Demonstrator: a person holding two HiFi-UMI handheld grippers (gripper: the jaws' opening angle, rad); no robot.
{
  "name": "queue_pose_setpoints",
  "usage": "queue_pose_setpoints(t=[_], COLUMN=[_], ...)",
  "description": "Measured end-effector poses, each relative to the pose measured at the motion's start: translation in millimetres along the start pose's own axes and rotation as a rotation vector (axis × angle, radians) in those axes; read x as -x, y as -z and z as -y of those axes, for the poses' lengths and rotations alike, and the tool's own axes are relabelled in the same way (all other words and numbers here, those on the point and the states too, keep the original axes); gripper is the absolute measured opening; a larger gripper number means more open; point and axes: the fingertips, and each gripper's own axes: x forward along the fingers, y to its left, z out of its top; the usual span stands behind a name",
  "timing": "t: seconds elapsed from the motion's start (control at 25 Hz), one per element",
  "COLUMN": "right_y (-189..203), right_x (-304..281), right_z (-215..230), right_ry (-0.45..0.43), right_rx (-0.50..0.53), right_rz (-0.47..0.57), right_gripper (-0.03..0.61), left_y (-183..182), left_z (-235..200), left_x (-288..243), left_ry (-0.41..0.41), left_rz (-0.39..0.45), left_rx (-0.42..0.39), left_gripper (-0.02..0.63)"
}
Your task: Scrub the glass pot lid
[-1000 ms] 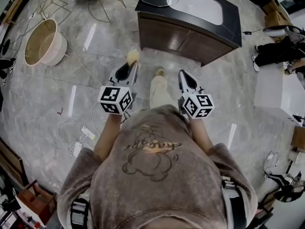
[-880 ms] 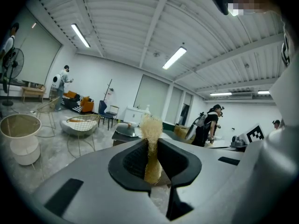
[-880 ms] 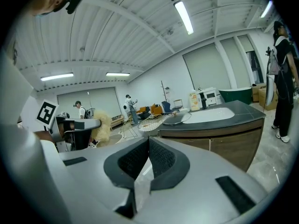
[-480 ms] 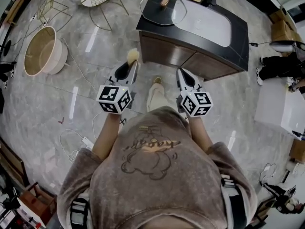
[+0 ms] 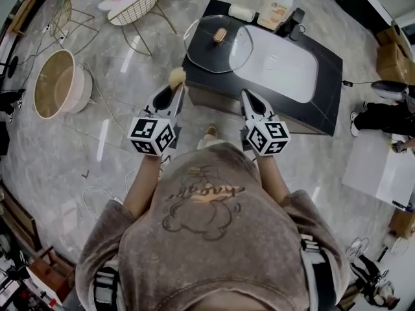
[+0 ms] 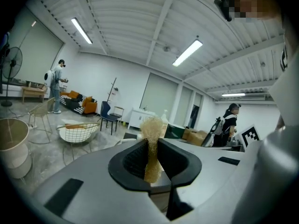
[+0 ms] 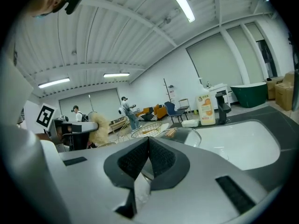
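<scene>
My left tongs pinch a tan scrubber; my right tongs are pressed together, empty. The glass pot lid lies on the dark desk beside the sink. The bottle label's print is unreadable.

text: none legible | sweatshirt print: unreadable script | bottle label: blurred

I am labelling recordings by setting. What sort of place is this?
Probably a large studio hall staged as a home, not a real kitchen: a black cabinet with a white sink stands alone on the grey stone floor, under a ribbed white ceiling with strip lights.
</scene>
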Motion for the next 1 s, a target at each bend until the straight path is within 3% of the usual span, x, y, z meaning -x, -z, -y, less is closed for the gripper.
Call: queue_pose_setpoints(t=[0.44,1.0], right_y=[-34,-45], right_x=[-78,-127], right_z=[42,49], right_ry=[-0.012,0.189], right_rx=[0.0,-0.054], right_rz=[-0.015,0.037], right_gripper=[-0.003,-0.003], left_y=[-36,-57], left_z=[-42,-84], left_x=[-82,-159], left_ry=[0.014,0.24], left_rz=[0.002,-0.066], left_rx=[-0.013,-0.045], left_gripper=[0.063,0.063])
